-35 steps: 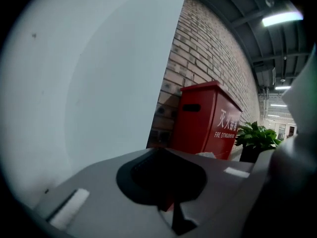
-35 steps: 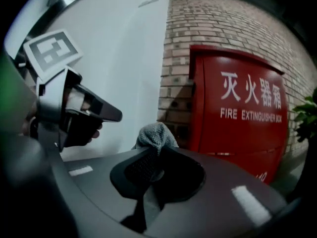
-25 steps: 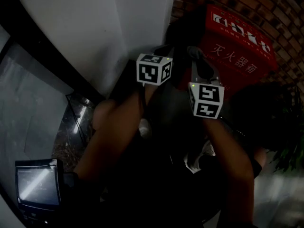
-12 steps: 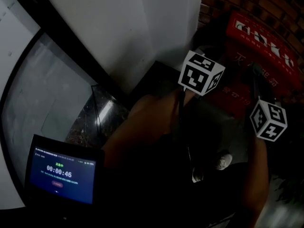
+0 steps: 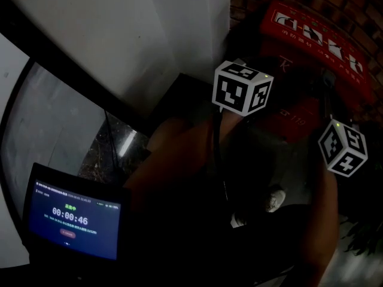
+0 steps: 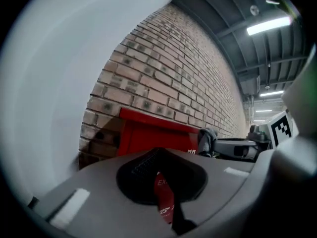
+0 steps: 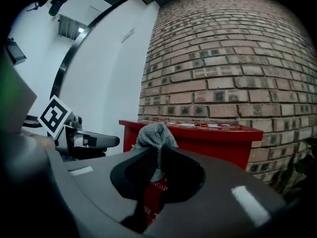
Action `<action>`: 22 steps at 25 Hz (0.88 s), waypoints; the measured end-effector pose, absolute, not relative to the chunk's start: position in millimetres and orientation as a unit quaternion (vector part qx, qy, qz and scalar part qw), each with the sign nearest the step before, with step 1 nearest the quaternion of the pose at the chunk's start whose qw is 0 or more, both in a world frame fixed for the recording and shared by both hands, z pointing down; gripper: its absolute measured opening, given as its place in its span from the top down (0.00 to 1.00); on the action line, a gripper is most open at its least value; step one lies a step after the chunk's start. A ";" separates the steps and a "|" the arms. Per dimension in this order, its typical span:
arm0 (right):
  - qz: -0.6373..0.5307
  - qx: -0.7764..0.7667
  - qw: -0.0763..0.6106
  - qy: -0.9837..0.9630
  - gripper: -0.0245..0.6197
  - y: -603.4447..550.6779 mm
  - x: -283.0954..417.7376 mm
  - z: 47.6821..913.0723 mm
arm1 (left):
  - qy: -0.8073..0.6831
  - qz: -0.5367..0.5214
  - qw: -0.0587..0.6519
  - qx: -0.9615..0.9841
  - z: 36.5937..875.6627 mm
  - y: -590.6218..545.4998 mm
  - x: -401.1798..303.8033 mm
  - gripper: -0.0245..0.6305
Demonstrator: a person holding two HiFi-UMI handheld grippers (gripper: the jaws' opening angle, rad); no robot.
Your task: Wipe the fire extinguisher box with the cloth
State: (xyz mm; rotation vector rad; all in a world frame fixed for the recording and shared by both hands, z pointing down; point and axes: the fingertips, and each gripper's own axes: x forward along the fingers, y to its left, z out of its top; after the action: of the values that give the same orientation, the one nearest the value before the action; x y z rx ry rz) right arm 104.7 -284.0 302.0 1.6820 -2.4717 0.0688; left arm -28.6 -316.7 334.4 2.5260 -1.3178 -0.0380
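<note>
Both jaws of the right hand-held gripper [image 7: 157, 158] are clamped on a grey mesh cloth [image 7: 156, 134], which bunches up above the tips in front of the red fire extinguisher box [image 7: 213, 142]. Whether the cloth touches the box cannot be told. The left hand-held gripper [image 6: 159, 155] points at the box's left end, jaws drawn together with nothing between them. Behind the box rises a brick wall [image 7: 223, 68]. A lit timer screen [image 5: 75, 220] sits well apart from the box.
</note>
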 end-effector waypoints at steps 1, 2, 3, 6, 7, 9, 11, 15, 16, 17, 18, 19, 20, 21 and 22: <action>0.029 0.561 0.062 -0.825 0.90 -284.0 105.6 301.1 | -0.458 -0.010 0.142 0.878 334.8 -317.2 -26.7 0.96; 0.040 0.561 0.044 -0.826 0.90 -283.8 106.8 300.2 | -0.458 -0.006 0.136 0.878 334.6 -317.3 -25.2 0.96; 0.051 0.561 0.029 -0.826 0.90 -283.5 108.0 300.1 | -0.459 -0.003 0.131 0.879 334.3 -317.1 -24.2 0.96; 0.054 0.566 0.028 -0.822 0.91 -282.0 109.9 303.8 | -0.459 0.004 0.127 0.879 336.5 -316.1 -22.0 0.96; 0.048 0.566 0.034 -0.822 0.91 -281.4 109.1 304.7 | -0.459 0.005 0.130 0.879 338.0 -316.0 -21.8 0.96; 0.040 0.566 0.043 -0.823 0.91 -279.8 106.4 305.4 | -0.458 0.005 0.138 0.878 340.9 -315.6 -21.6 0.96; 0.038 0.564 0.045 -0.824 0.91 -278.4 103.8 305.8 | -0.458 0.006 0.140 0.878 342.0 -315.3 -22.3 0.96; 0.029 0.564 0.049 -0.824 0.91 -276.2 98.3 304.9 | -0.461 0.008 0.136 0.877 340.9 -315.1 -24.2 0.96; 0.027 0.563 0.049 -0.824 0.91 -275.1 97.0 304.2 | -0.460 0.009 0.137 0.877 340.9 -314.2 -24.0 0.96; 0.024 0.563 0.050 -0.825 0.91 -274.0 95.3 303.6 | -0.459 0.009 0.138 0.878 341.2 -313.3 -24.1 0.96; 0.022 0.563 0.051 -0.825 0.91 -273.3 93.6 303.3 | -0.459 0.009 0.139 0.878 341.4 -312.5 -24.8 0.96; 0.021 0.562 0.051 -0.825 0.91 -273.0 92.1 303.4 | -0.459 0.010 0.139 0.877 341.6 -311.9 -25.8 0.96; 0.020 0.563 0.051 -0.825 0.91 -273.1 91.5 303.9 | -0.460 0.010 0.139 0.877 341.7 -311.6 -26.9 0.96; 0.021 0.564 0.051 -0.824 0.91 -273.3 91.8 304.5 | -0.461 0.011 0.139 0.876 341.7 -311.6 -27.5 0.96; 0.022 0.566 0.050 -0.823 0.91 -273.8 92.9 304.9 | -0.462 0.011 0.139 0.876 341.4 -312.0 -27.7 0.96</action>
State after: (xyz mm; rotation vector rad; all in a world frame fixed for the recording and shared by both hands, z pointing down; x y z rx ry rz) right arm 92.9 -273.8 304.9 1.7221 -2.5054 0.0681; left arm -27.7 -312.0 341.4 2.5323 -1.3346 0.0314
